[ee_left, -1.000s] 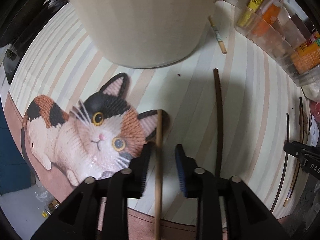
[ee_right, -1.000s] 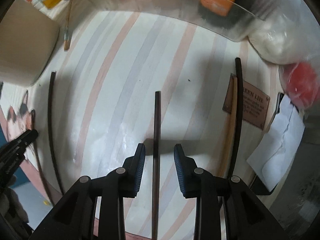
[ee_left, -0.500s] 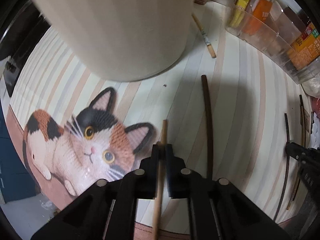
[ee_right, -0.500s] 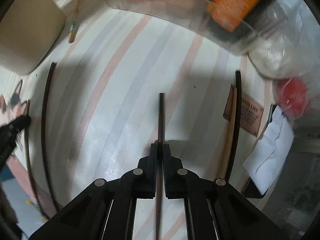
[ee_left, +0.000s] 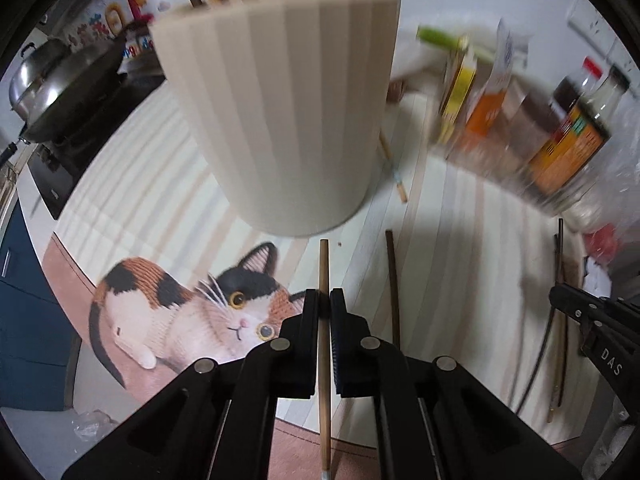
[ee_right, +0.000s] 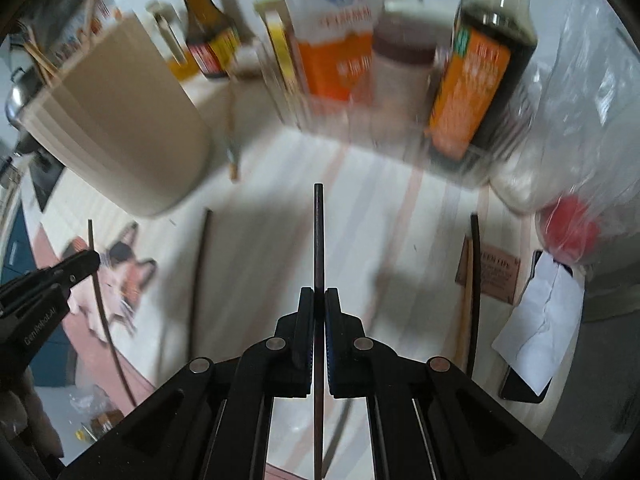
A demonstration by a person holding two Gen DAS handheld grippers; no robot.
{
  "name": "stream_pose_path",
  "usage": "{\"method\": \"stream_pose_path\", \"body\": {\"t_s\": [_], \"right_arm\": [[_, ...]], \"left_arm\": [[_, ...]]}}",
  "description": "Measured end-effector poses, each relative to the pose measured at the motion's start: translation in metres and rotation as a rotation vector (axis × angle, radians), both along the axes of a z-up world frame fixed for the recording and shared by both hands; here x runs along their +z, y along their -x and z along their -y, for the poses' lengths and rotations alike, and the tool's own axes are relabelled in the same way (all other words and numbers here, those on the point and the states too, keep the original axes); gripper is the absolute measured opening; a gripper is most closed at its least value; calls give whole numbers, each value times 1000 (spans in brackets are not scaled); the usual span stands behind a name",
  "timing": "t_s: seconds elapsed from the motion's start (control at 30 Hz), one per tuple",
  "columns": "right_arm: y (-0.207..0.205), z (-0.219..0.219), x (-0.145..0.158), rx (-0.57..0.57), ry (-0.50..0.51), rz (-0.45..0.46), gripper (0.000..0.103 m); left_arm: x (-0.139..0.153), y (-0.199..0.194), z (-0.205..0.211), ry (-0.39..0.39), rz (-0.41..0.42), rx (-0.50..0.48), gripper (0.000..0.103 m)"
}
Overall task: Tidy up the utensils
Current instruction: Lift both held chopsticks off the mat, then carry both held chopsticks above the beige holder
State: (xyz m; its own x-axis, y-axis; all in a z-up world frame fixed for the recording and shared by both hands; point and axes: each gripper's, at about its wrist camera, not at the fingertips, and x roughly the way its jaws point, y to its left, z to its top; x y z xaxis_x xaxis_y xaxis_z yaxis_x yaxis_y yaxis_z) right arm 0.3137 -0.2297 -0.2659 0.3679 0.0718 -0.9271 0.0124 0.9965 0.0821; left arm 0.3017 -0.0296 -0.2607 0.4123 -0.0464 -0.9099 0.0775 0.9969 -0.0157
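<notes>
My left gripper (ee_left: 324, 300) is shut on a light wooden chopstick (ee_left: 323, 268), lifted off the striped mat and pointing at the beige ribbed utensil holder (ee_left: 288, 112), which stands just ahead with several chopsticks in it. My right gripper (ee_right: 319, 298) is shut on a dark chopstick (ee_right: 318, 236), also raised above the mat. The holder (ee_right: 116, 132) appears at the upper left of the right wrist view. Loose dark chopsticks lie on the mat (ee_left: 394, 280) (ee_right: 475, 280) (ee_right: 200, 268).
A clear bin with sauce bottles (ee_right: 476, 64) and packets (ee_left: 568, 148) stands along the far edge. A cat picture (ee_left: 192, 308) covers the mat's left part. A wok (ee_left: 60, 92) sits on a stove at far left. A plastic bag (ee_right: 572, 224) and paper (ee_right: 540, 332) lie at right.
Both grippers closed on their chopsticks, then rose from the mat with them and tilted up, bringing the holder's rim and the bottles into view.
</notes>
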Motion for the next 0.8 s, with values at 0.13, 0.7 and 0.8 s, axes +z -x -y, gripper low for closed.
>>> {"method": "stream_pose_path", "body": {"t_s": [0.13, 0.7, 0.8], "right_arm": [[2, -2, 18, 1, -26, 59, 5], [-8, -14, 126, 21, -121, 335, 5], [-13, -19, 153, 38, -133, 401, 5]], "left_arm": [[23, -1, -10, 21, 42, 6, 3], [121, 7, -34, 83, 272, 37, 3], [150, 8, -39, 102, 337, 40, 3]]}}
